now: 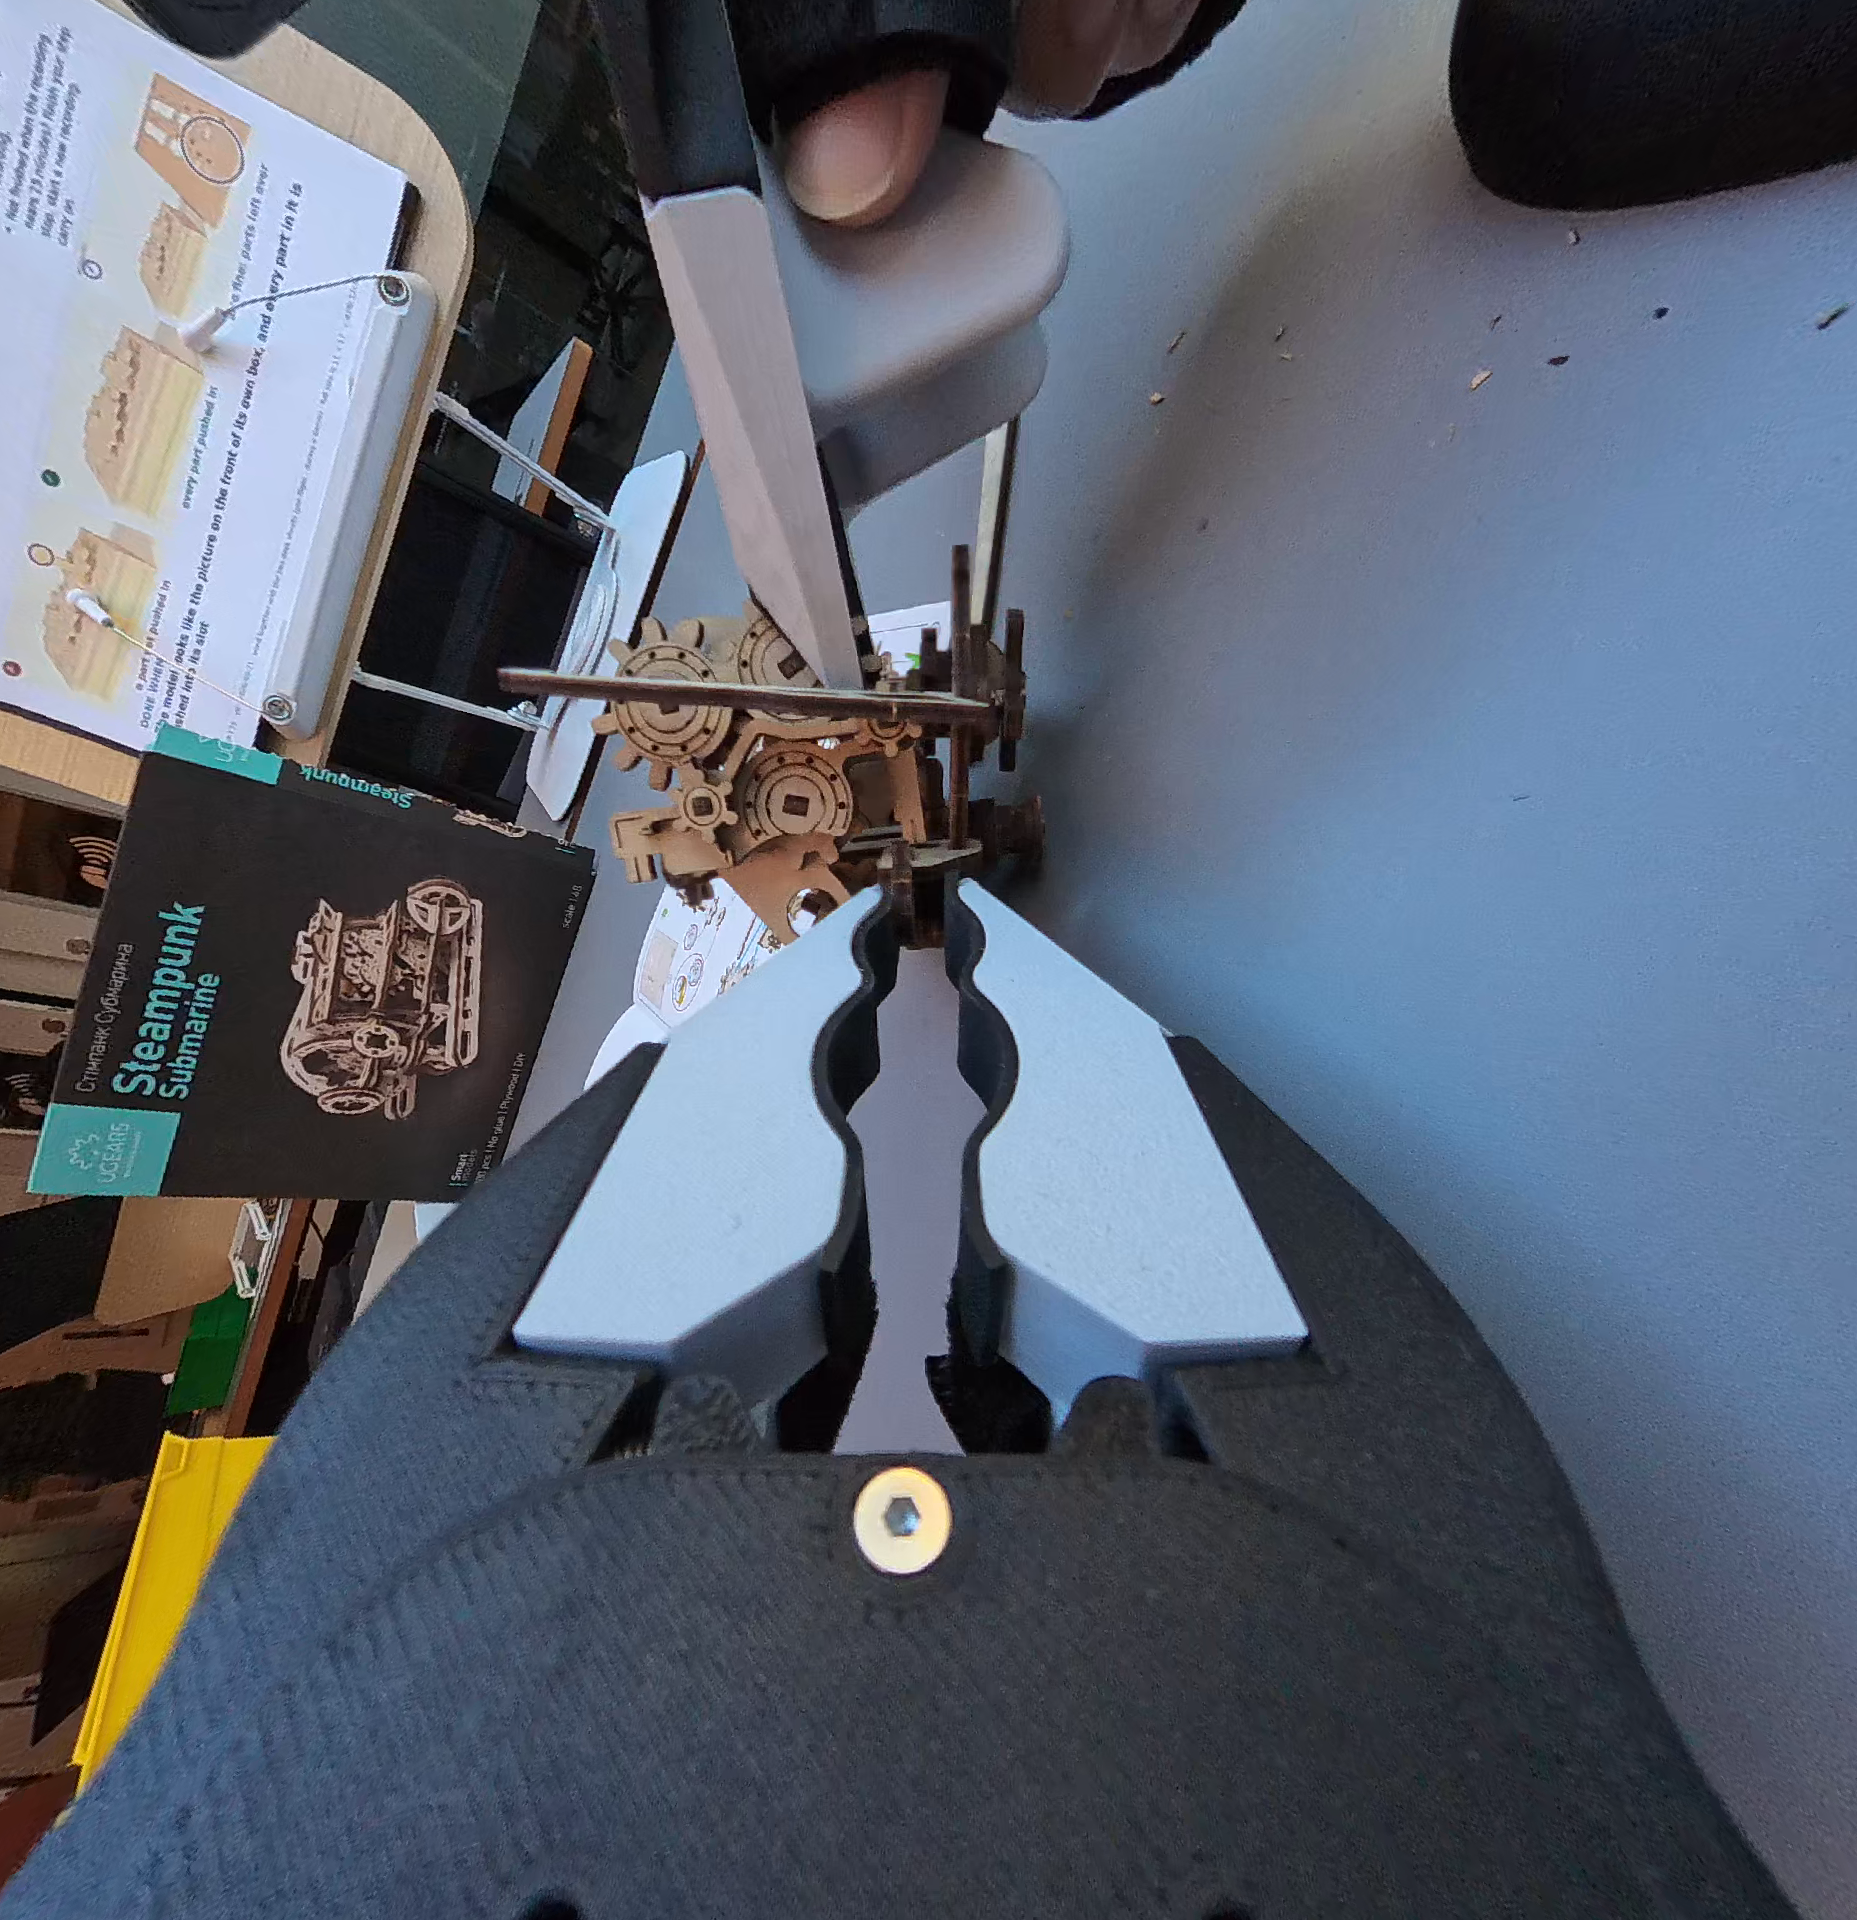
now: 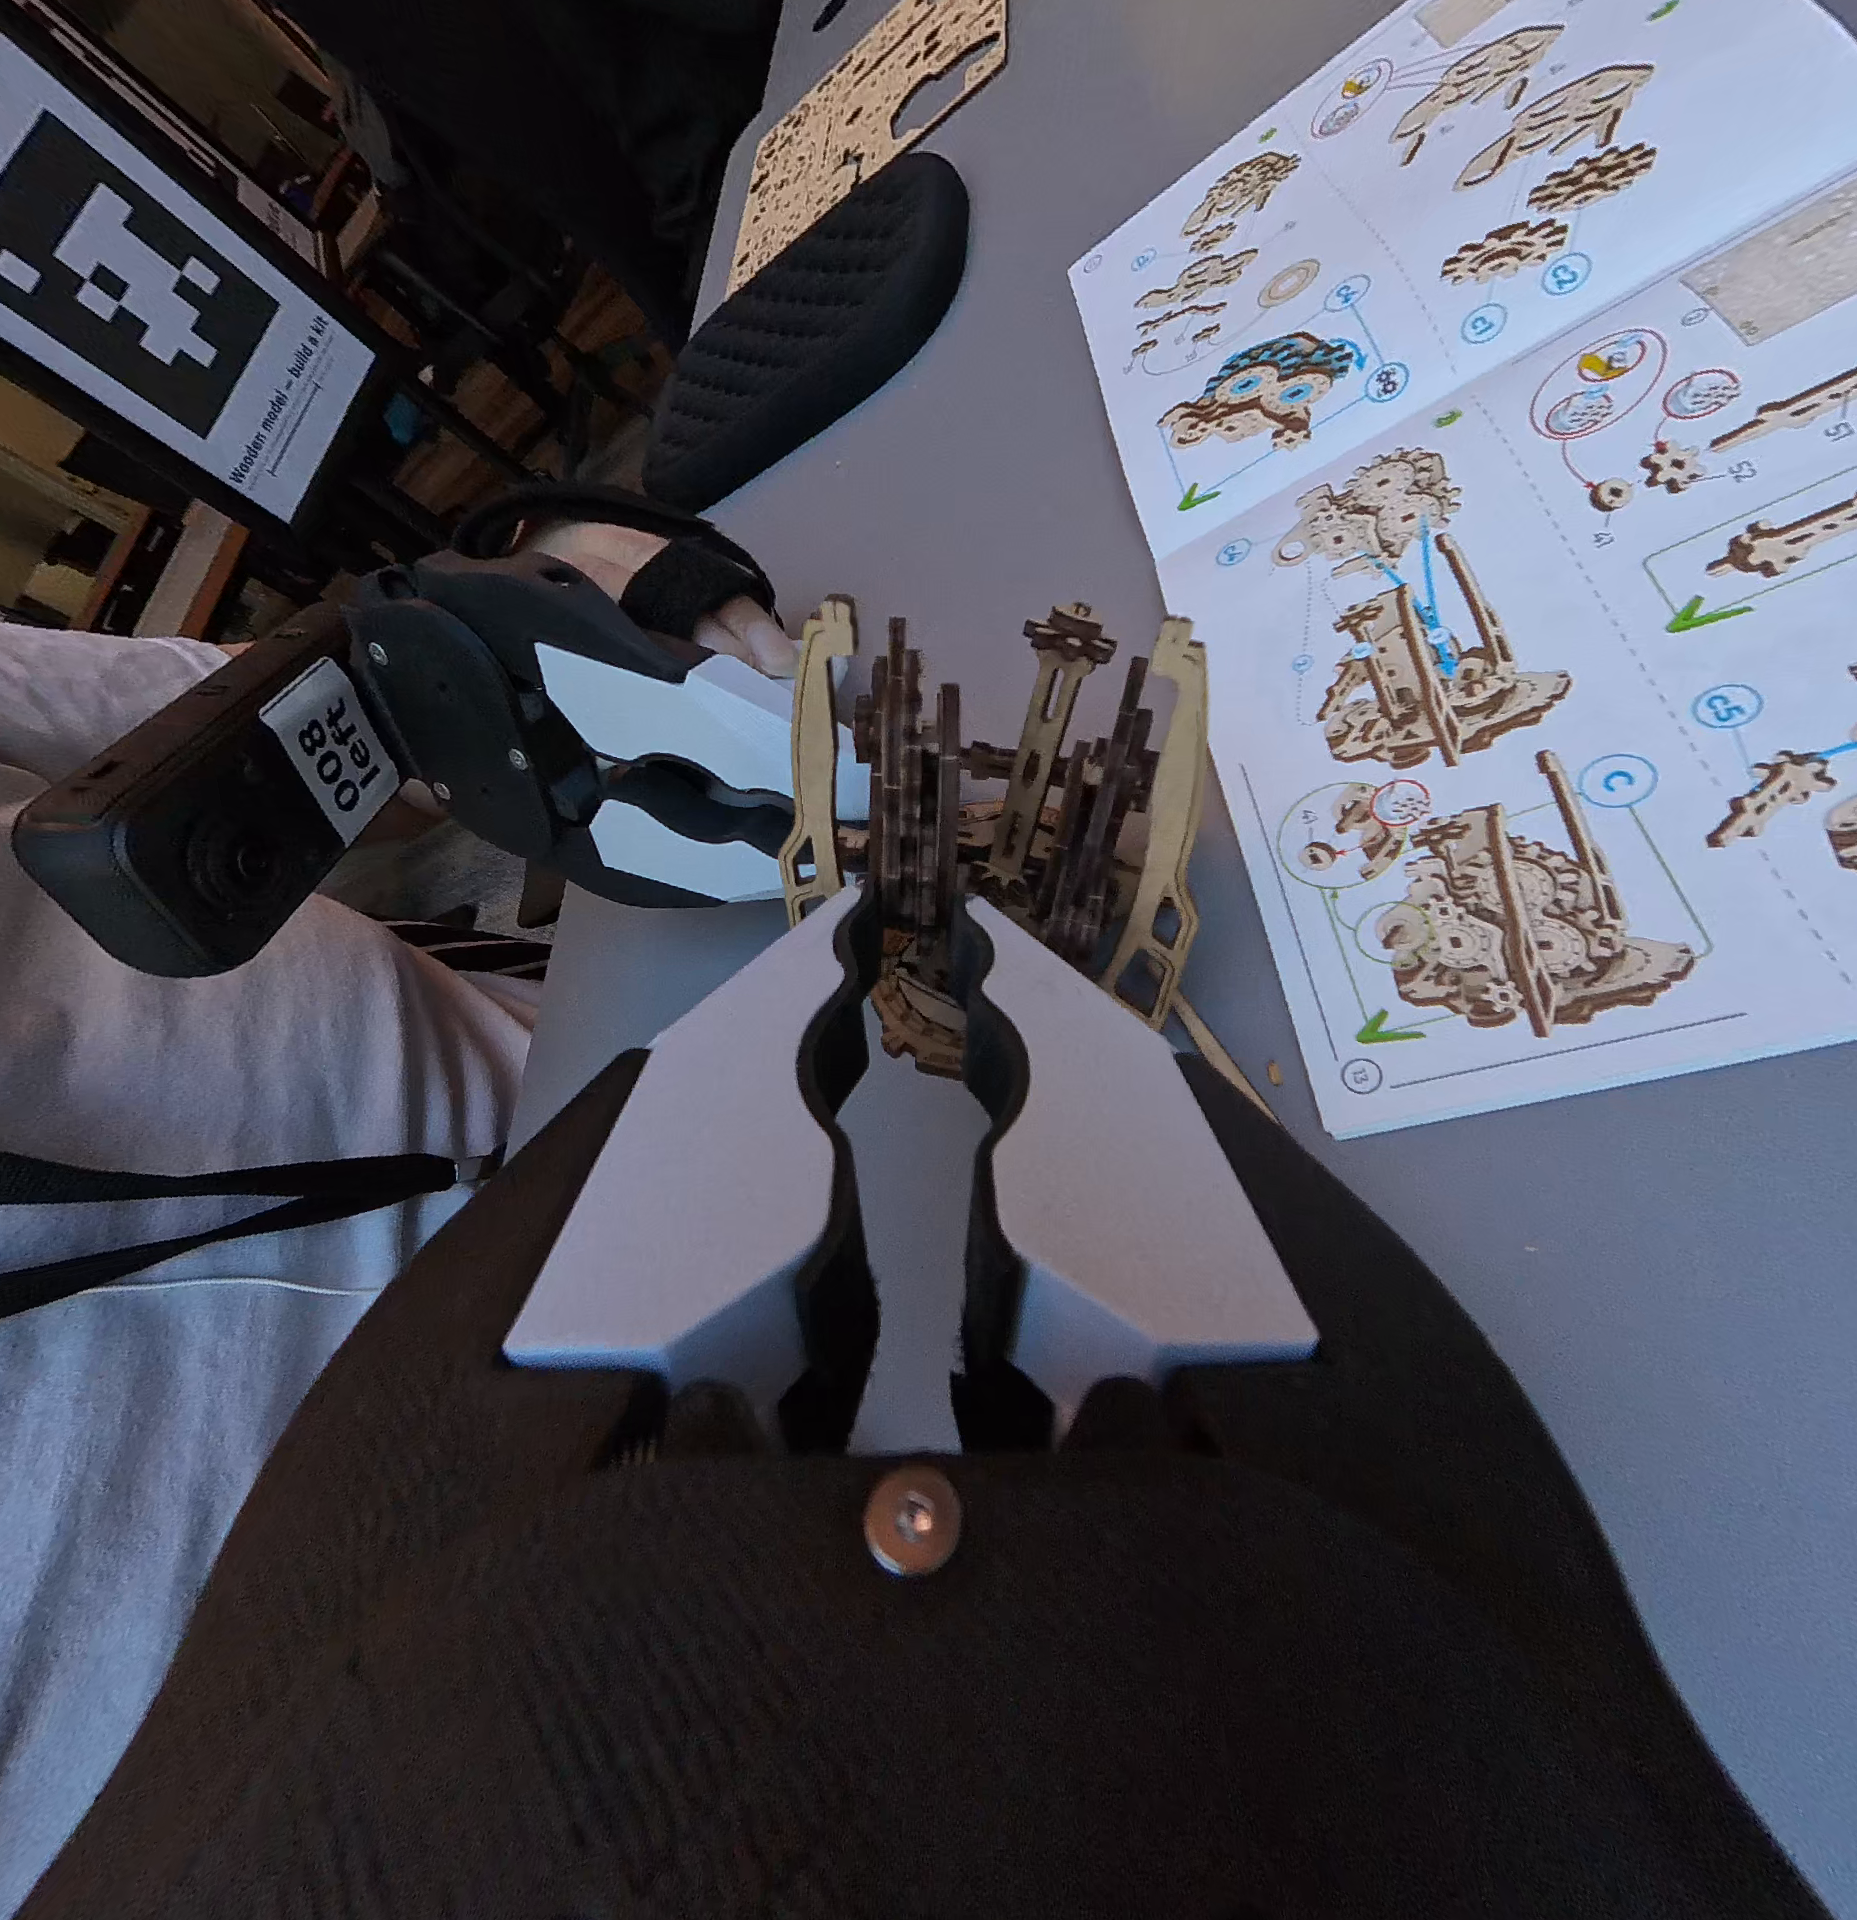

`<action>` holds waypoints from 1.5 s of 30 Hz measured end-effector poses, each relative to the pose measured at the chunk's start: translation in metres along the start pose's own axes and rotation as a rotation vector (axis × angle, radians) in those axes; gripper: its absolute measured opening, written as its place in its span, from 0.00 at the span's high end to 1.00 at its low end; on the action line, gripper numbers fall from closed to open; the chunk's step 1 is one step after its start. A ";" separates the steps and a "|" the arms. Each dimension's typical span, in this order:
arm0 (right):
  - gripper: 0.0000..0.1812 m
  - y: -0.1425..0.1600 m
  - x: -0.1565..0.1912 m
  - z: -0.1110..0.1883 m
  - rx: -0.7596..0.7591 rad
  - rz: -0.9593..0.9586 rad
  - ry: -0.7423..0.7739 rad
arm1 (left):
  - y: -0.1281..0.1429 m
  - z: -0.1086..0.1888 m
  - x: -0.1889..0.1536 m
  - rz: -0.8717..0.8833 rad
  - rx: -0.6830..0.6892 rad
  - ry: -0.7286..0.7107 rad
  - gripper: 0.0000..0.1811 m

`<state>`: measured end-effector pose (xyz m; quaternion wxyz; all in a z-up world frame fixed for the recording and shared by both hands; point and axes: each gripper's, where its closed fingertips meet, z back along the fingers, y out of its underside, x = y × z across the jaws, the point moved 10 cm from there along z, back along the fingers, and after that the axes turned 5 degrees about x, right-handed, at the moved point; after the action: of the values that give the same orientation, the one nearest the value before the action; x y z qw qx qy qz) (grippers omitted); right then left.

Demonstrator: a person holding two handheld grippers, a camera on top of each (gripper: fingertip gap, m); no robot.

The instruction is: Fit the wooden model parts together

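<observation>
1. Left wrist view: the left gripper (image 1: 919,904) has its two fingers pinched on a dark edge piece of the wooden model (image 1: 799,758). The model sits on the grey table (image 1: 1423,831). The right gripper (image 1: 851,665) comes in from the top and touches the gears. A black box (image 1: 311,977) and a clipboard (image 1: 207,343) are off to the left

2. Right wrist view: the right gripper (image 2: 913,914) has its fingers squeezed on the dark gears in the middle of the wooden model (image 2: 1007,790). The left gripper (image 2: 799,831) holds the model's pale side plate. An open booklet (image 2: 1526,520) lies just right of the model. A wooden sheet (image 2: 862,114) lies farther back
</observation>
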<state>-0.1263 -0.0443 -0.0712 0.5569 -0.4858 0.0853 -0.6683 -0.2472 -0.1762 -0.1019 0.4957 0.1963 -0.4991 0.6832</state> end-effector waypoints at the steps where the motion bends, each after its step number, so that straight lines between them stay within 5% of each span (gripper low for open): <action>1: 0.94 0.000 0.000 0.000 0.000 -0.004 -0.003 | 0.000 0.000 0.000 0.004 0.002 0.002 0.97; 45: 0.94 0.007 -0.001 -0.005 -0.071 0.015 0.034 | -0.001 0.001 -0.006 -0.084 0.062 -0.090 0.97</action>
<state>-0.1256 -0.0484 -0.0784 0.5427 -0.4933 0.1221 -0.6687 -0.2440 -0.1802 -0.1052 0.4949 0.2627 -0.4908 0.6672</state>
